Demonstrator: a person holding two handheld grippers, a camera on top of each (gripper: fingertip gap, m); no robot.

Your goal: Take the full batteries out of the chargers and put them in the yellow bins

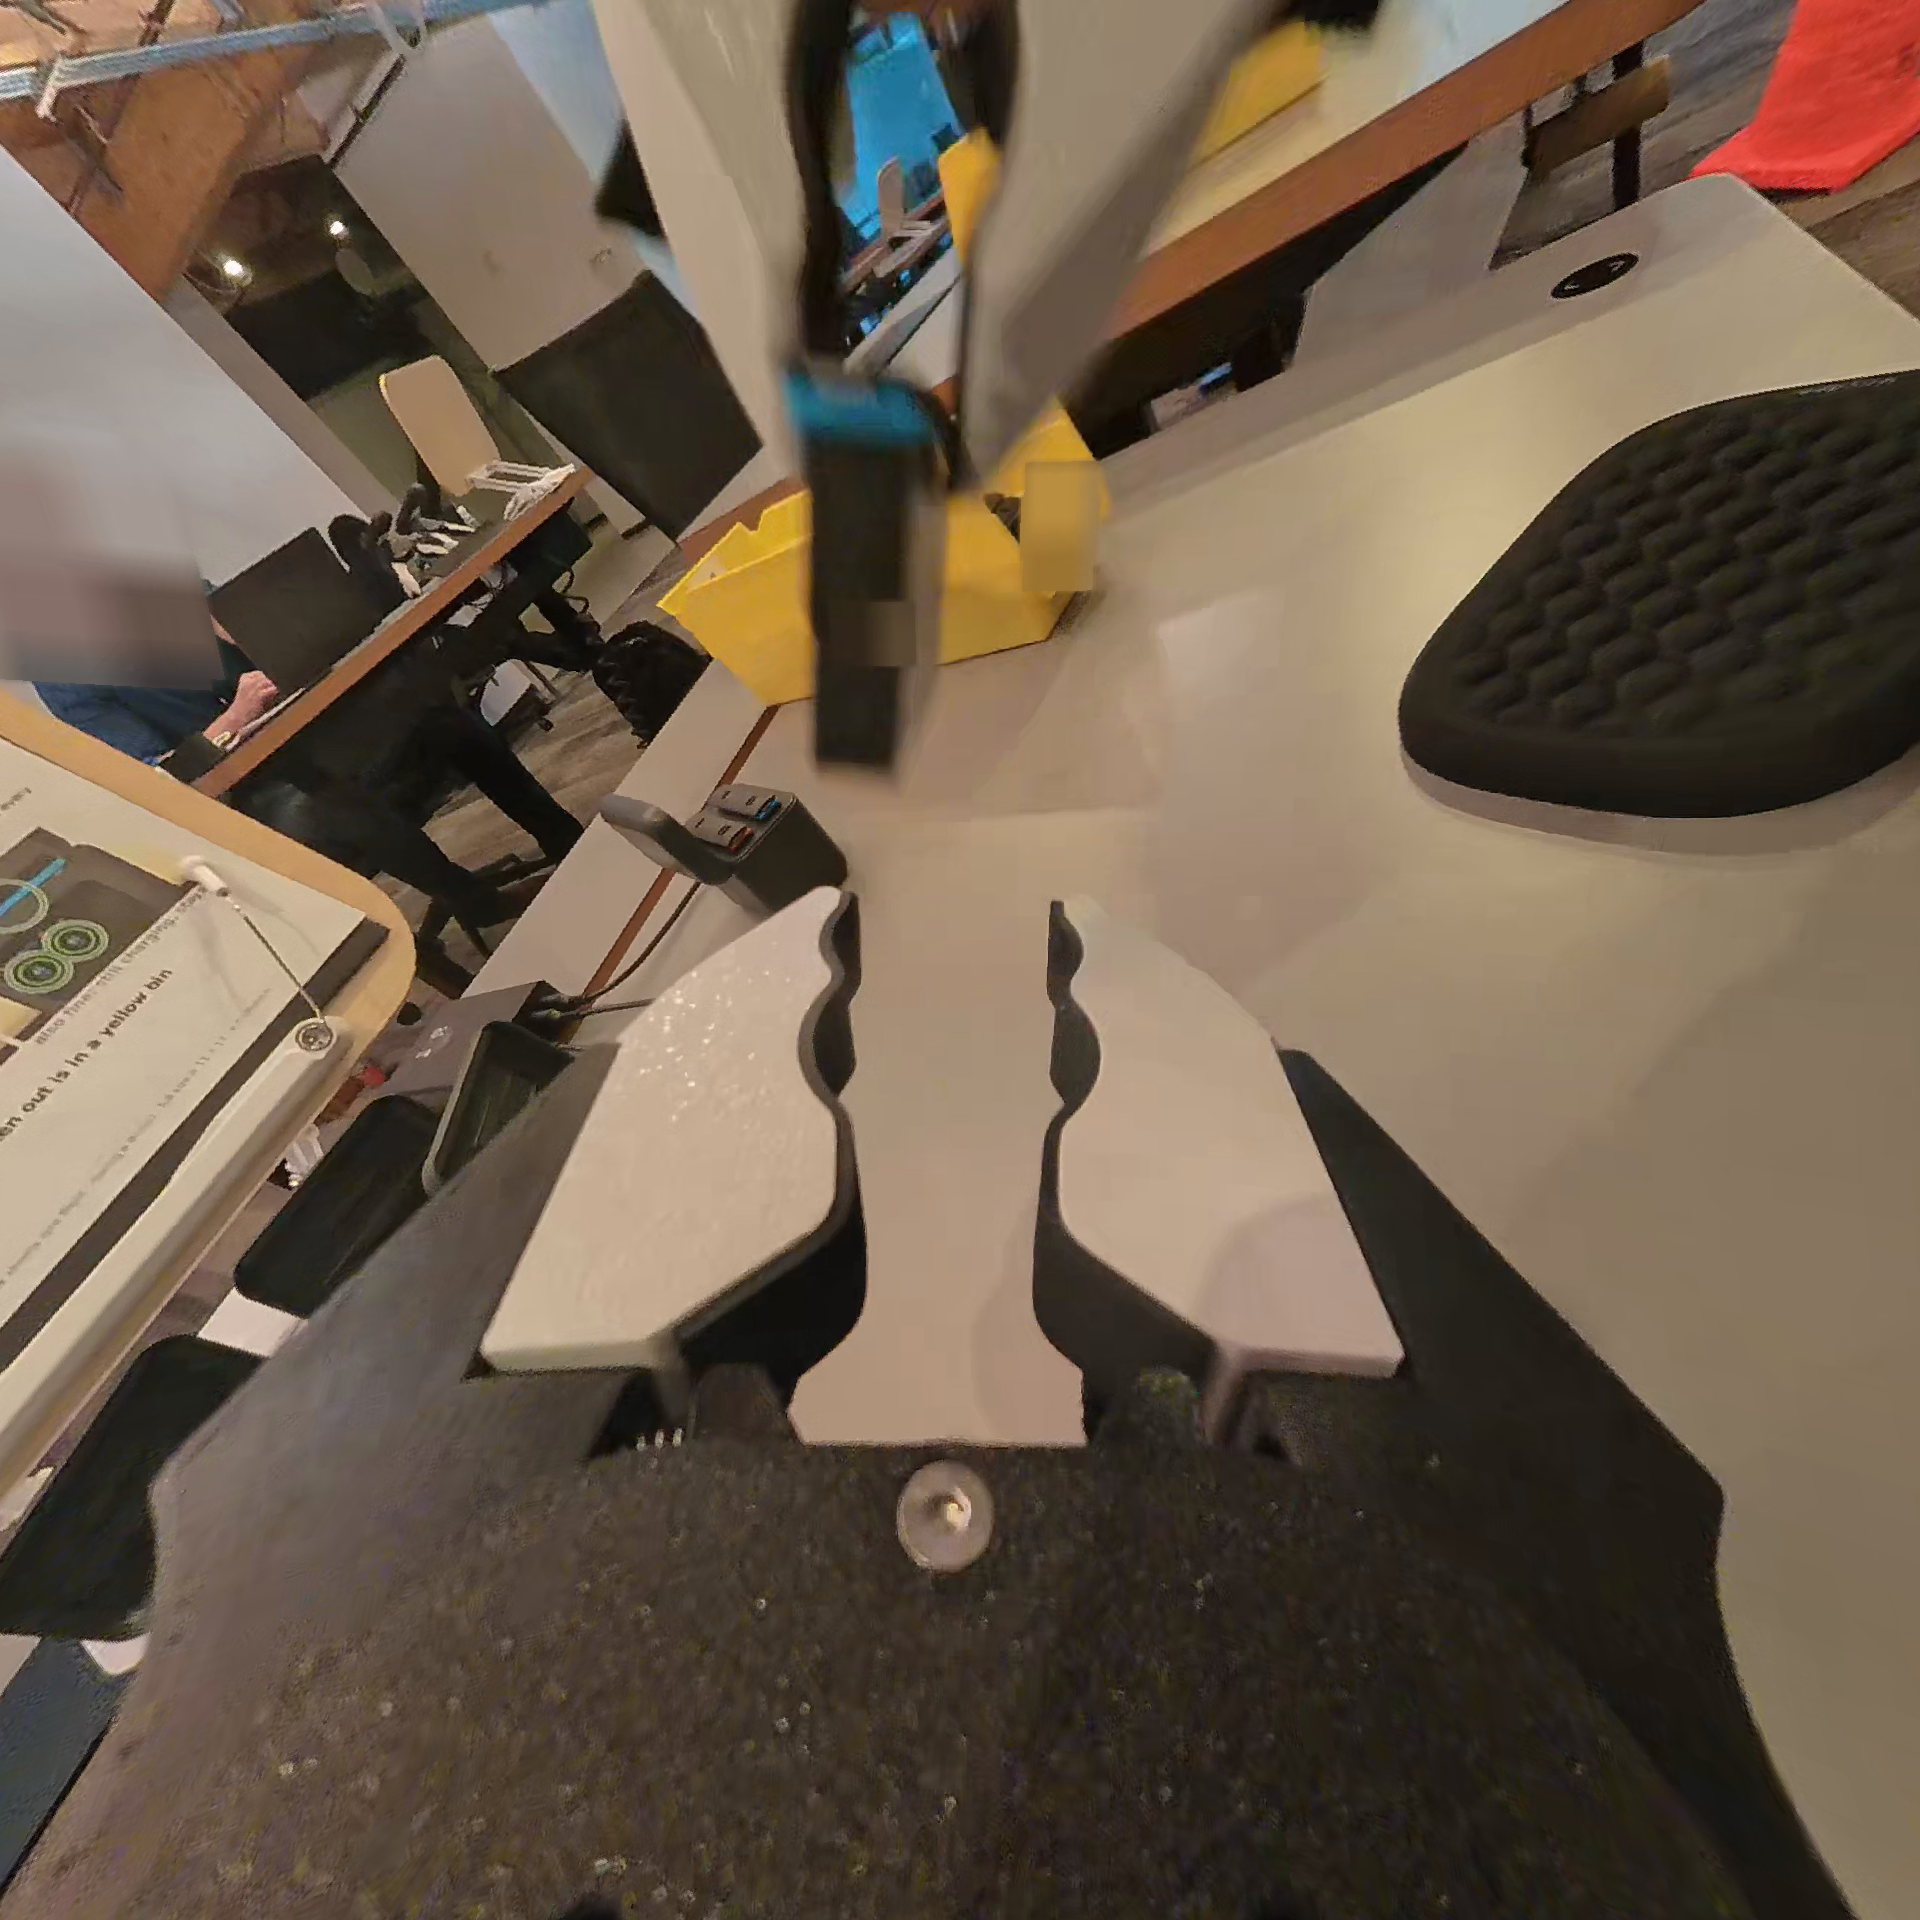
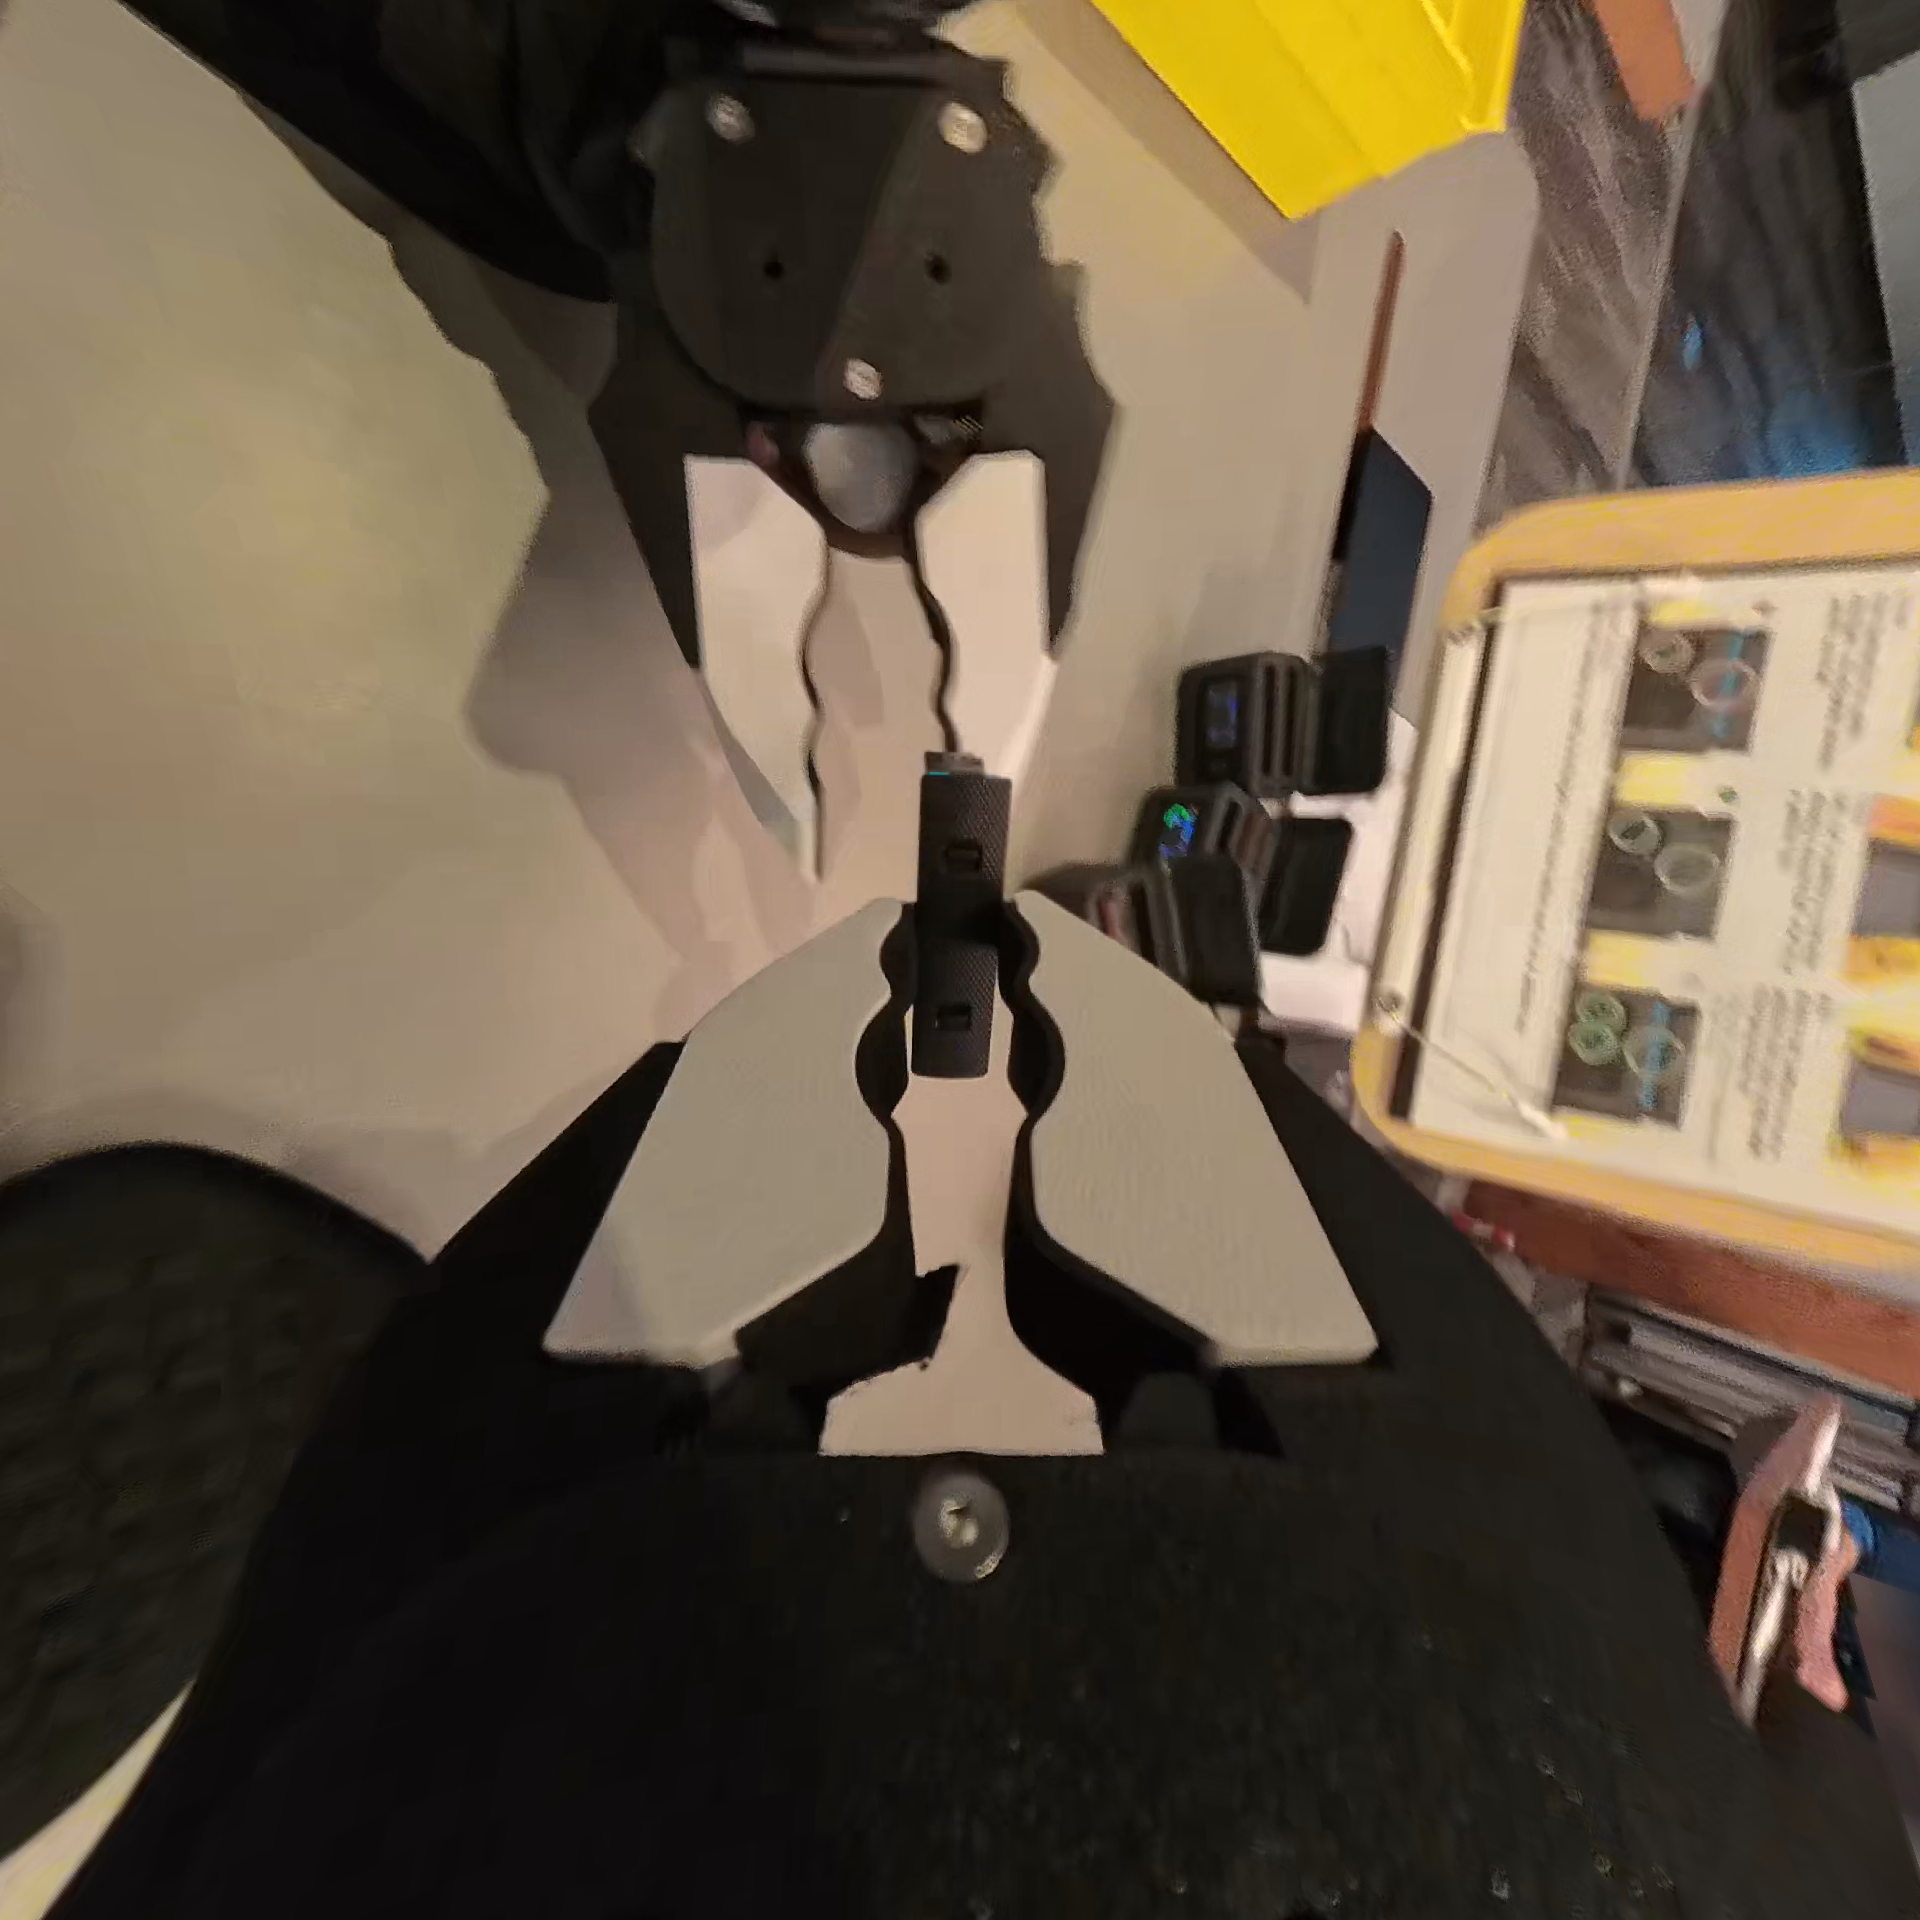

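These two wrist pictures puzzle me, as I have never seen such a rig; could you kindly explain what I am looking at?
There is no robot arm here: a person holds a pair of tongs in each hand, and a camera on each looks forward along its two grey fingers.

In the left wrist view, the left tongs are open and empty above a pale table. Farther off, the other tongs hold a black battery in front of a yellow bin. A black textured pad lies to the right.

In the right wrist view, the right tongs are shut on that same battery, a black ridged stick, while the left tongs face them. Black chargers stand to the right, beside a printed instruction board.
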